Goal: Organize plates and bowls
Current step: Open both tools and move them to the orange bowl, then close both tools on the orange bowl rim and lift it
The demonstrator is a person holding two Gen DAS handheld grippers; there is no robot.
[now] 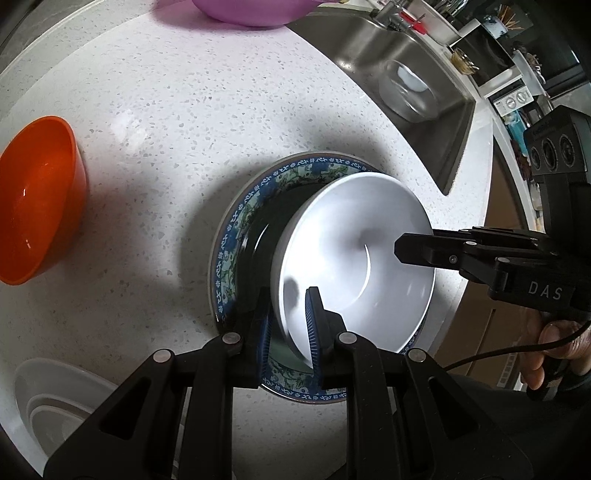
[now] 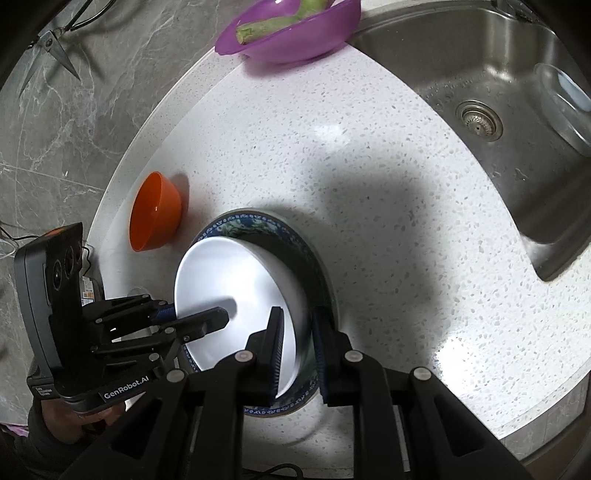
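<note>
We hold the white bowl [image 1: 354, 258] from 2 sides, and it sits tilted inside the blue-patterned plate [image 1: 236, 236] on the speckled white worktop [image 1: 177, 122]. Our left gripper [image 1: 290, 325] has its jaws clamped on the bowl's near wall, 1 finger inside and 1 outside. Our right gripper [image 2: 297, 339] grips the opposite rim the same way, its jaws pressed on the bowl wall. An orange bowl [image 1: 37, 199] stands apart from the plate, toward the worktop's edge. A purple bowl [image 2: 291, 33] with a green vegetable piece [image 2: 273, 20] in it rests at the far edge beside the steel sink [image 2: 480, 74], where a clear glass bowl [image 1: 408, 90] lies. White dishes [image 1: 55, 402] sit stacked near our left gripper.
</note>
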